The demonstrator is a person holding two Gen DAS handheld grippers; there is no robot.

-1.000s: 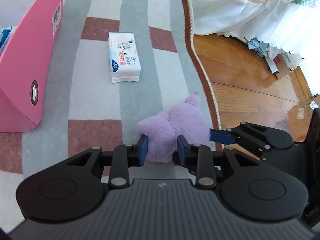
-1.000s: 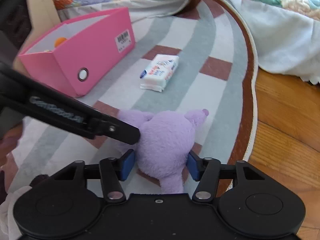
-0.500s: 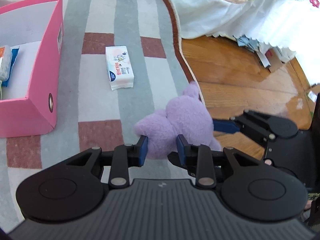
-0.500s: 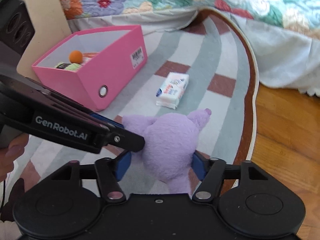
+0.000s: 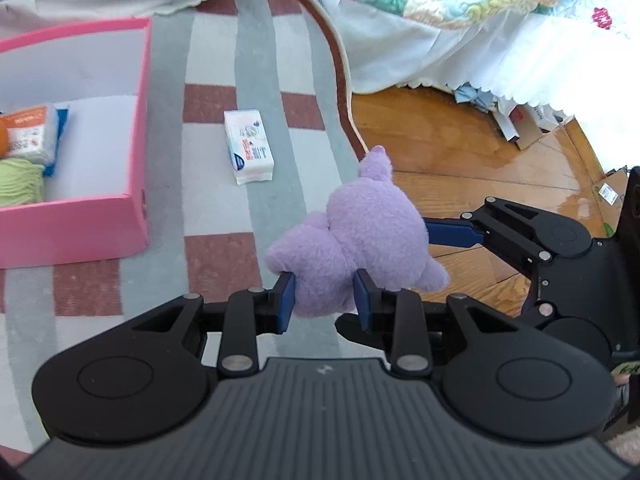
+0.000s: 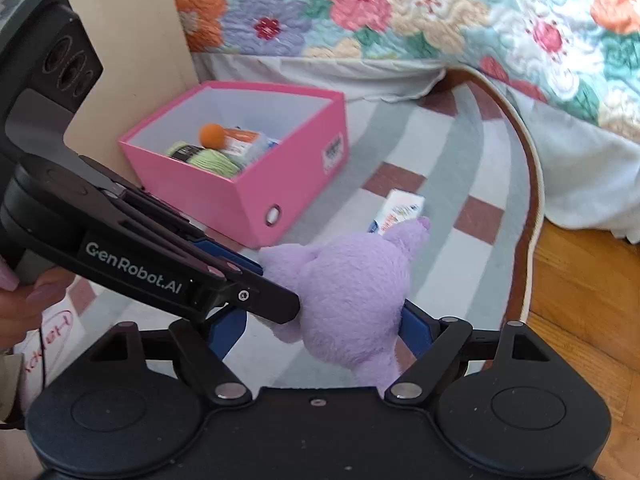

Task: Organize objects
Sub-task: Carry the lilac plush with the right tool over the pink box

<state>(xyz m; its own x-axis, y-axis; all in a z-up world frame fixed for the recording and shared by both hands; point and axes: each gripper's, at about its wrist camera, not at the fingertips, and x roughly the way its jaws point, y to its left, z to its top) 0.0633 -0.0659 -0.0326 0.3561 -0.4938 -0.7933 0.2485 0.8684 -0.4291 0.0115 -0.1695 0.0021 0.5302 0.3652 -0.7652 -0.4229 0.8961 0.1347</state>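
A purple plush toy (image 5: 360, 232) (image 6: 352, 296) hangs in the air above the striped rug. My left gripper (image 5: 324, 300) is shut on the toy's lower end, blue pads pressed into the fur. My right gripper (image 6: 324, 328) is around the same toy; its jaws are opening. The left pad stands clear of the fur and the right pad just brushes it. One right finger (image 5: 452, 235) shows beside the toy in the left wrist view. A pink box (image 5: 136, 160) (image 6: 288, 176) stands to the left. A white tissue pack (image 5: 249, 146) (image 6: 400, 208) lies on the rug beyond the toy.
Inside the pink box lie an orange ball (image 6: 212, 135), green yarn (image 6: 208, 158) and a packet (image 5: 28, 136). A bed with a floral quilt (image 6: 440, 20) borders the rug (image 5: 208, 208) at the back. Wood floor (image 5: 460, 148) and cardboard scraps (image 5: 524, 128) are to the right.
Both grippers have risen, lifting the purple toy off the rug. The right gripper's jaws have spread wider around it. The left grip is unchanged.
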